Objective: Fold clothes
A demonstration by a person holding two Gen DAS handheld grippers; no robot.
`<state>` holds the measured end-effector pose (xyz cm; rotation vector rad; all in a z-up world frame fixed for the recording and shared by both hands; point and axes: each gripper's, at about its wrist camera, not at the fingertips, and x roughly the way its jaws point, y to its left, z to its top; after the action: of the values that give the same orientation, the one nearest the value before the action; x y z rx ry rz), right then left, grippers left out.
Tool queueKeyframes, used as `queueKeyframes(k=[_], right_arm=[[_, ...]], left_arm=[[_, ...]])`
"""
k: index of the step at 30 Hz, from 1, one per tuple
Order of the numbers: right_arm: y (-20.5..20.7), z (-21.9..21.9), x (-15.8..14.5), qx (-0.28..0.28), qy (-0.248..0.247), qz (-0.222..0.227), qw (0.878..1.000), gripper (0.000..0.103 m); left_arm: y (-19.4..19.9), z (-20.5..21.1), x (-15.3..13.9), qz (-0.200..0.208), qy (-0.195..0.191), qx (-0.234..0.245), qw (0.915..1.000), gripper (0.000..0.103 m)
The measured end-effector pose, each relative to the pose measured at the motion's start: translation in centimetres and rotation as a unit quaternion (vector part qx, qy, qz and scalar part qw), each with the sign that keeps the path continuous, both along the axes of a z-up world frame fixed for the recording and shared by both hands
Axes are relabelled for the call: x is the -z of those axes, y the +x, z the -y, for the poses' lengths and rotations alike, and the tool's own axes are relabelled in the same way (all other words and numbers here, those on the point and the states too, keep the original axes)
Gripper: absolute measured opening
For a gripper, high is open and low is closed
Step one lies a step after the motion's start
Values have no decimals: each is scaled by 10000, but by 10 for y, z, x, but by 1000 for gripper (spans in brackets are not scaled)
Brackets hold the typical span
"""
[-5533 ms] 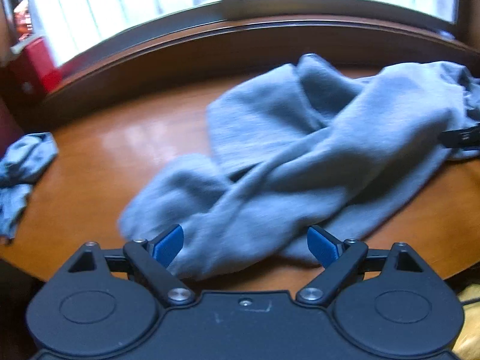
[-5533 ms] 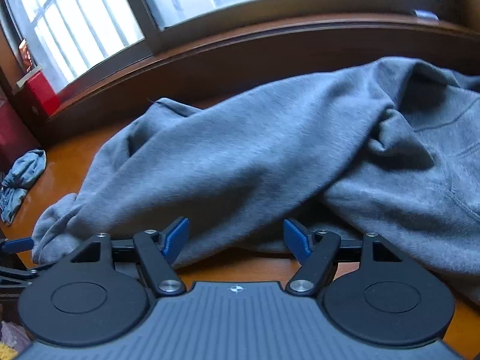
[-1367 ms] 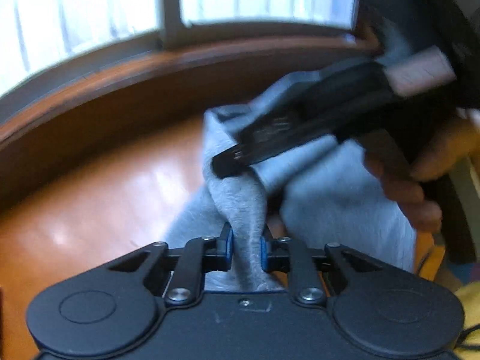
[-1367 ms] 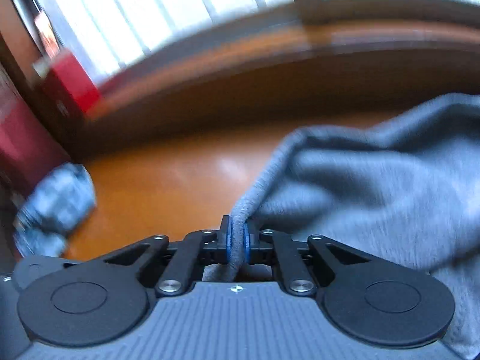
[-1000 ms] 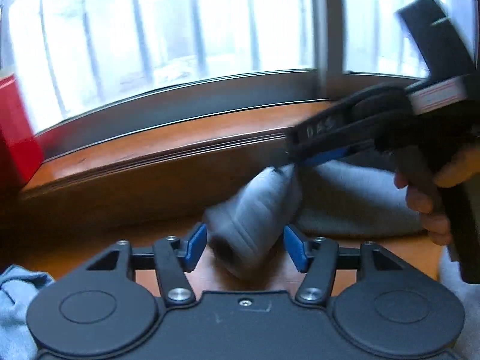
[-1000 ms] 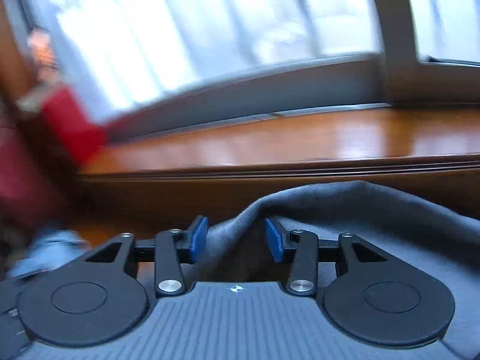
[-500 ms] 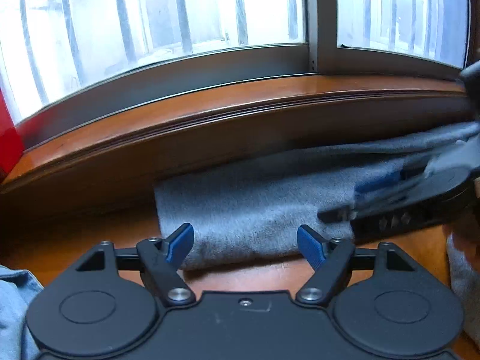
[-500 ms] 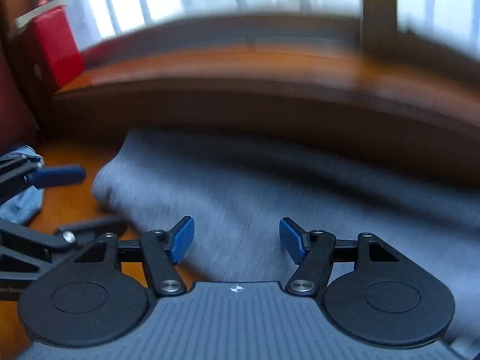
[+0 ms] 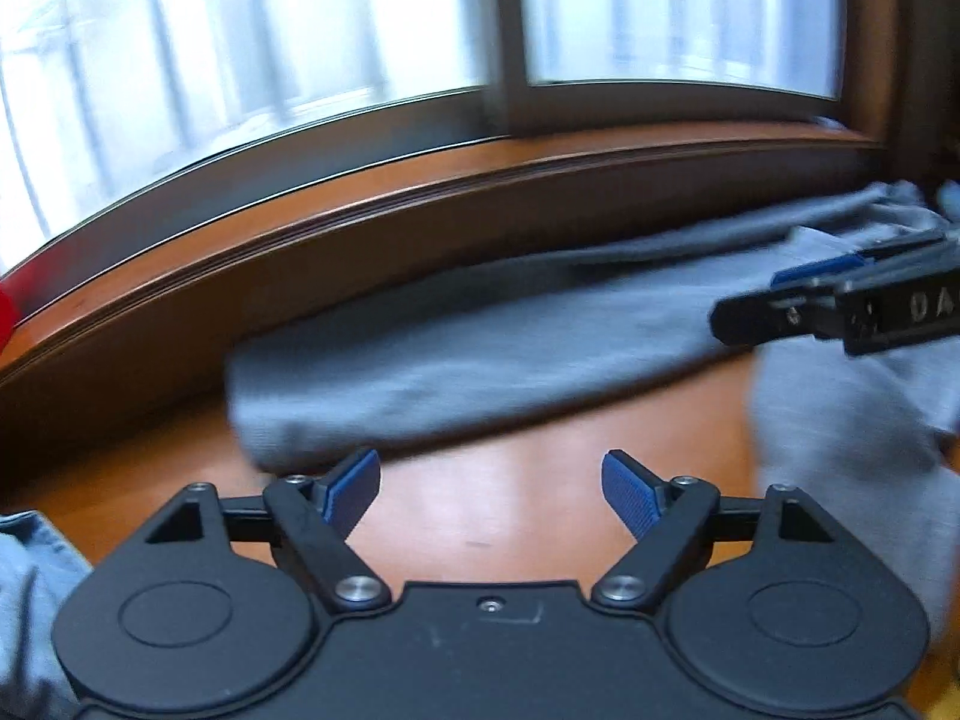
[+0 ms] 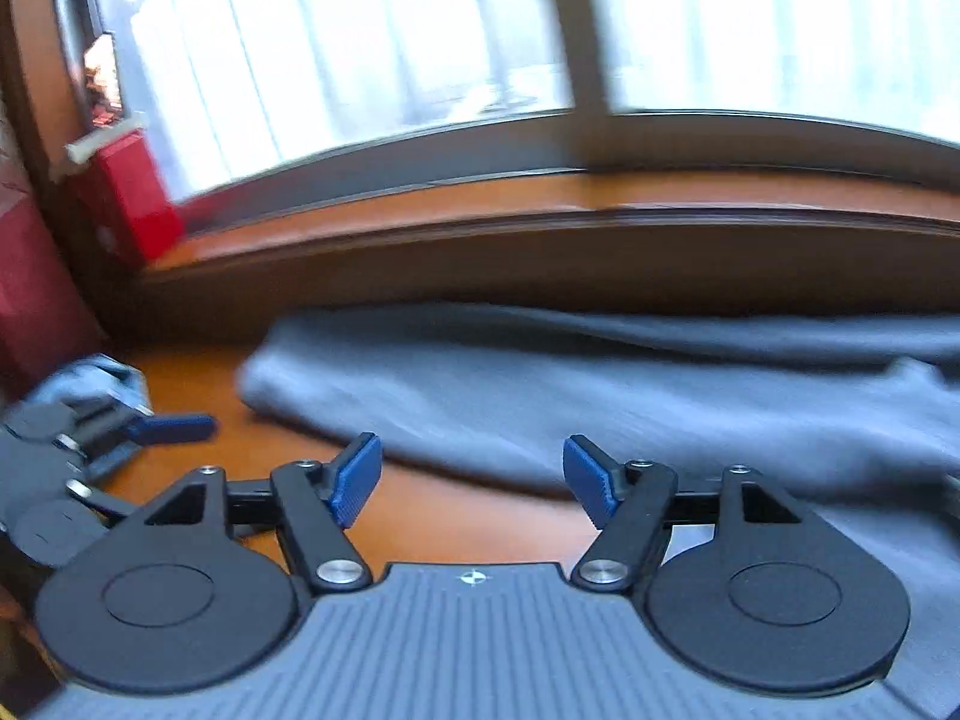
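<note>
Both tools gape wide and empty — the left tool (image 9: 491, 489) and right tool (image 10: 472, 472) each hover over bare counter (image 9: 528, 516). Ahead of both lies the grey garment (image 10: 600, 396), stretched below the windowsill (image 10: 540, 204). Only the right view catches a red box (image 10: 129, 192) — far left.

The grey garment (image 9: 480, 354), bunched mid-worktop (image 9: 510, 516) 5.5 s ago, now lies stretched flat along the windowsill base at 12 o'clock. Both claws, clamped on its fabric 1.4 s ago, now gape empty: the left claw (image 9: 492, 489) and the right claw (image 10: 474, 471) have pulled back over bare wood.
</note>
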<state>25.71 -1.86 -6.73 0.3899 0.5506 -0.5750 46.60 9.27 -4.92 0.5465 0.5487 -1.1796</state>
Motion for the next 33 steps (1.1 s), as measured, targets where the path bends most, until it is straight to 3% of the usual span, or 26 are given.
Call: queueKeyframes(k=[7, 9, 14, 20, 23, 24, 25, 26, 27, 28, 29, 31, 33], right_arm=[[-114, -4, 20, 799, -146, -524, 9953, 70], [-136, -1, 23, 826, -265, -721, 9936, 71], [-170, 11, 30, 44, -561, -1130, 9920, 72], [-171, 27, 42, -920, -728, -1114, 9868, 72], [-173, 31, 48, -1106, -677, -1044, 9860, 72], [-173, 33, 50, -1142, -628, -1010, 9863, 71], [-173, 36, 53, -1179, -582, -975, 9865, 70], [-175, 35, 54, -1196, -633, -937, 9864, 64], [-176, 34, 54, -1213, -685, -899, 9862, 47], [-177, 34, 55, -1229, -733, -860, 9860, 36], [-180, 35, 52, -1222, -685, -821, 9867, 18], [-186, 37, 46, -1210, -585, -738, 9882, 15], [-201, 42, 33, -1304, -181, -395, 9905, 14]], left_arm=[[-105, 11, 8, 184, 163, 1190, 9926, 82], [-131, 18, 13, 372, 280, 1323, 9901, 90], [-168, 39, 29, 1115, 470, 930, 9883, 92], [-153, 66, 44, 836, 964, 467, 9907, 92], [-145, 74, 46, 480, 1040, 372, 9927, 89], [-141, 75, 45, 225, 1023, 362, 9938, 83], [-137, 75, 43, -72, 978, 326, 9946, 68], [-133, 74, 42, -339, 920, 240, 9949, 56], [-130, 74, 41, -605, 861, 153, 9943, 50], [-126, 71, 38, -892, 776, 69, 9930, 33], [-123, 67, 34, -1205, 658, -12, 9905, 20], [-117, 51, 27, -1840, 406, -262, 9817, 19], [-112, 33, 19, -2347, 157, -559, 9703, 17]])
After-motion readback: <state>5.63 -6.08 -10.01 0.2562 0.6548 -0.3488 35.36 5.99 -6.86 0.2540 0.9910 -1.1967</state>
